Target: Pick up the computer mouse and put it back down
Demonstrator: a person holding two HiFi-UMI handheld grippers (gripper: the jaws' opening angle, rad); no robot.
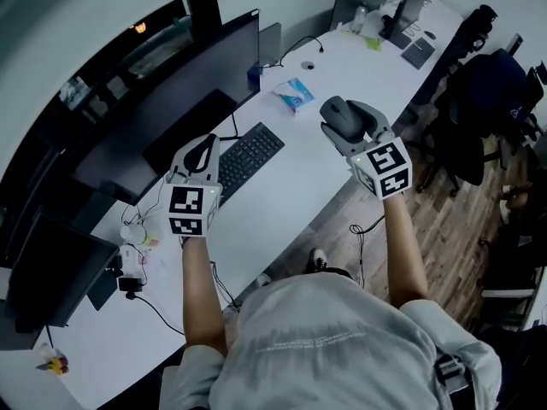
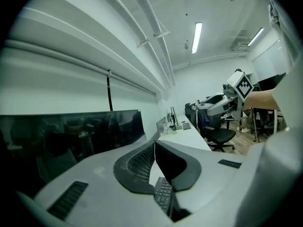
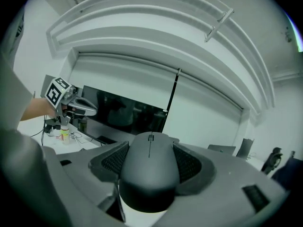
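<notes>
Both forearms stretched forward, well apart; the left gripper had its jaws pressed together on nothing, while the right gripper clamped the mouse between its jaws

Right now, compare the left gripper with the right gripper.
The right gripper is shut on the computer mouse; the left gripper is shut on nothing, its jaw tips meeting. The left gripper hangs over the keyboard, the right gripper farther along the desk. Both carry marker cubes.

The jaws hide both sides of the computer mouse.
</notes>
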